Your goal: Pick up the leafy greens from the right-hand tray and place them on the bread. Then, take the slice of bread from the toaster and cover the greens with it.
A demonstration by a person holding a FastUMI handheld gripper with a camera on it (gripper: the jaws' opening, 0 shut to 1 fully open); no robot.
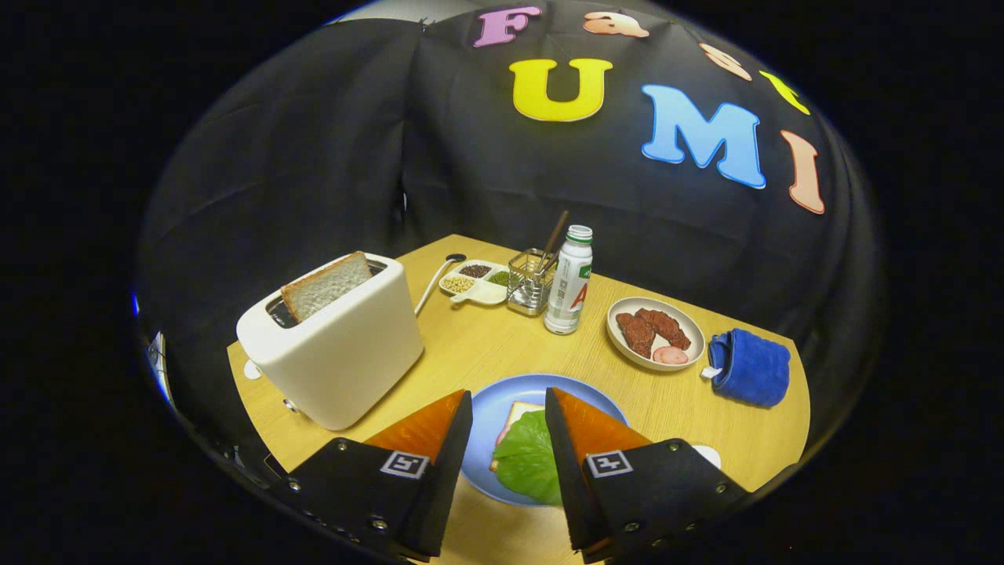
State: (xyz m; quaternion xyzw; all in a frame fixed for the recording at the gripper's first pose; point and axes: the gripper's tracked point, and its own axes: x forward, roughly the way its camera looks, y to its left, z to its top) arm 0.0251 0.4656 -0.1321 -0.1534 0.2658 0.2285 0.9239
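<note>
Between claw (508,408) fingers: greens (527,459) half-hiding bread (521,411) | claw open, empty

Red letter "A" on white bottle (569,281), rest of label unreadable

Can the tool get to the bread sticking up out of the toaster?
Probably yes. The tool is open above the leafy greens on the blue plate. The bread slice pokes out of the toaster, and nothing stands between it and the tool.
</note>
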